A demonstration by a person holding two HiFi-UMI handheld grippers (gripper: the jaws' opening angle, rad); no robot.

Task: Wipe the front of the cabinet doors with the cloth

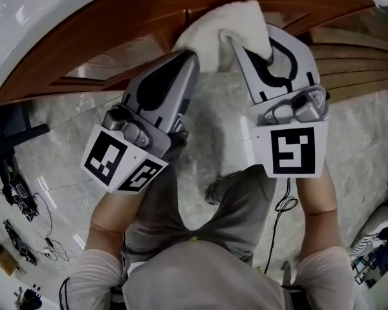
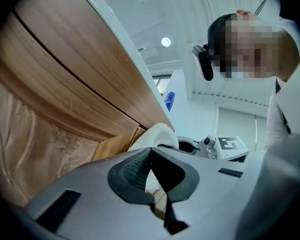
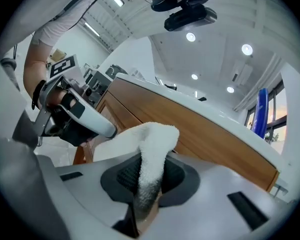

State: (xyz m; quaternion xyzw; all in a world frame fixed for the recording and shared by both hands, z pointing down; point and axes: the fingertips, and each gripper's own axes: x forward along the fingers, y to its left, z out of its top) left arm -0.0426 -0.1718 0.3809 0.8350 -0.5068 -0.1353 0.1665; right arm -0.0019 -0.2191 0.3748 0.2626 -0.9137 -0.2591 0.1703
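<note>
Both pairs of jaws are closed: right gripper [image 3: 149,181] pinches the cloth [image 1: 226,18] at the door's [image 1: 116,18] top edge, left gripper [image 2: 151,151] empty. Wiping looks underway; sweep sideways next.

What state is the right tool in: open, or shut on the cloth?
Shut on the cloth: in the right gripper view the right tool pinches a white fold of it between its jaws.

Head cam: from above, steeply down. Both gripper views: close behind own jaws, tilted up. All share cloth [image 1: 226,24], cabinet [image 1: 116,31].
</note>
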